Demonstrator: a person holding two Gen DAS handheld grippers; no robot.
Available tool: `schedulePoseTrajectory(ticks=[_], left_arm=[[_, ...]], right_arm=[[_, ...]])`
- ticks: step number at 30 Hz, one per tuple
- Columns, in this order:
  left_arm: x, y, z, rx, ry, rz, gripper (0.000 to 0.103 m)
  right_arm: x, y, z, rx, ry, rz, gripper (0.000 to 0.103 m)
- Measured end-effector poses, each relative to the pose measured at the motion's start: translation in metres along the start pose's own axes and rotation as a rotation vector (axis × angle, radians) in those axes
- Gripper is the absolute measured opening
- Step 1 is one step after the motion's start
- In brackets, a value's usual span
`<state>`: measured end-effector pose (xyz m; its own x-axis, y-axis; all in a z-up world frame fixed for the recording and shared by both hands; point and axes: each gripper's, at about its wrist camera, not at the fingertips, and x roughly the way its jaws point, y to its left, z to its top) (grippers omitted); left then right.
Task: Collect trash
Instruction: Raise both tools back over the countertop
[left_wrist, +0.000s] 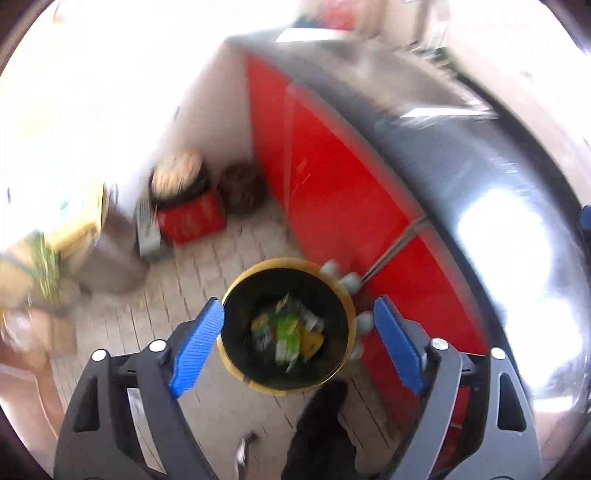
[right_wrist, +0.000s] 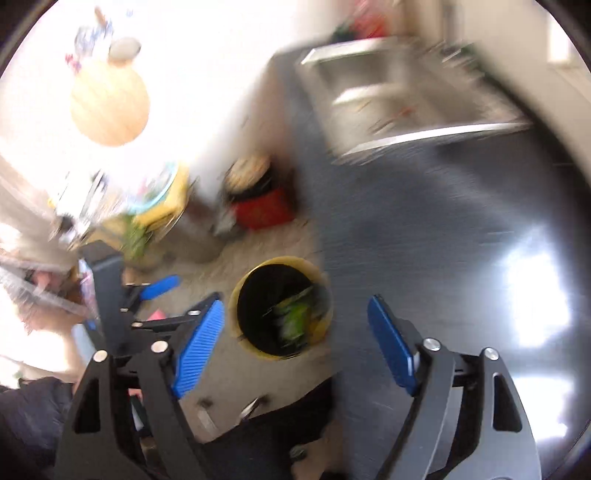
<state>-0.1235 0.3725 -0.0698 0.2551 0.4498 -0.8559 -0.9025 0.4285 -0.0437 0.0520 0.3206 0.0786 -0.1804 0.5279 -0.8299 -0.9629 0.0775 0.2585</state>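
Kitchen floor, mid-task: I hold both grippers above the yellow-rimmed waste bin (left_wrist: 286, 326), which stands on the tiled floor (left_wrist: 207, 266) just beside the red cabinet fronts (left_wrist: 332, 177) and below the dark countertop (right_wrist: 424, 240). The left gripper (left_wrist: 297, 341) has its 2 blue pads spread wide with nothing between them; the right gripper (right_wrist: 295, 343) is likewise spread and empty. Green, yellow and white wrappers (left_wrist: 291, 332) lie at the bottom of the black liner. Both views are smeared by motion, so finer detail is lost. In my judgement the drop is done, and the step in hand is clearing away from the bin: I should lift straight up before swinging out, keep the pads off the rim, and scan the far floor near the red crate (left_wrist: 192, 218) for more litter.
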Motion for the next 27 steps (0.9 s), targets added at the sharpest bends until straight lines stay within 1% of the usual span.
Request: schedulePoseTrajectory(ticks=[1,3,4,5,7,10,11,13,15,18,20,21,24,27], left_arm=[[-0.014,-0.023,0.008,0.046,-0.035,-0.02,0.082],[-0.037,-0.077,0.022,0.15,-0.089,-0.092,0.082],[-0.047,-0.104,0.027,0.2,-0.109,-0.13,0.082],[-0.058,-0.139,0.032,0.261,-0.127,-0.178,0.084],[-0.079,-0.196,0.032,0.362,-0.154,-0.265,0.085],[-0.11,-0.289,0.016,0.533,-0.17,-0.37,0.085],[-0.121,-0.319,0.007,0.587,-0.164,-0.411,0.085],[-0.141,-0.368,-0.011,0.666,-0.144,-0.494,0.085],[-0.158,-0.416,-0.038,0.759,-0.119,-0.563,0.085],[-0.173,-0.464,-0.08,0.872,-0.1,-0.608,0.085],[-0.179,-0.489,-0.103,0.936,-0.093,-0.614,0.085],[-0.18,-0.499,-0.113,0.959,-0.078,-0.612,0.085],[-0.175,-0.509,-0.126,0.969,-0.008,-0.617,0.085],[-0.162,-0.523,-0.13,0.961,0.053,-0.595,0.085]], right_arm=[[-0.026,-0.016,-0.009,0.016,-0.046,-0.046,0.081],[-0.081,-0.054,-0.037,0.074,-0.133,-0.149,0.081],[-0.107,-0.074,-0.054,0.118,-0.167,-0.193,0.081],[-0.127,-0.089,-0.071,0.157,-0.193,-0.226,0.081],[-0.172,-0.124,-0.113,0.251,-0.246,-0.315,0.081],[-0.224,-0.166,-0.178,0.395,-0.295,-0.434,0.081],[-0.238,-0.177,-0.196,0.44,-0.303,-0.464,0.081],[-0.267,-0.2,-0.237,0.533,-0.336,-0.514,0.081],[-0.291,-0.217,-0.28,0.621,-0.359,-0.577,0.081],[-0.311,-0.231,-0.333,0.707,-0.372,-0.642,0.081],[-0.322,-0.24,-0.365,0.745,-0.374,-0.669,0.081],[-0.324,-0.243,-0.375,0.76,-0.375,-0.678,0.081],[-0.324,-0.247,-0.402,0.786,-0.364,-0.697,0.081],[-0.317,-0.254,-0.412,0.804,-0.343,-0.697,0.081]])
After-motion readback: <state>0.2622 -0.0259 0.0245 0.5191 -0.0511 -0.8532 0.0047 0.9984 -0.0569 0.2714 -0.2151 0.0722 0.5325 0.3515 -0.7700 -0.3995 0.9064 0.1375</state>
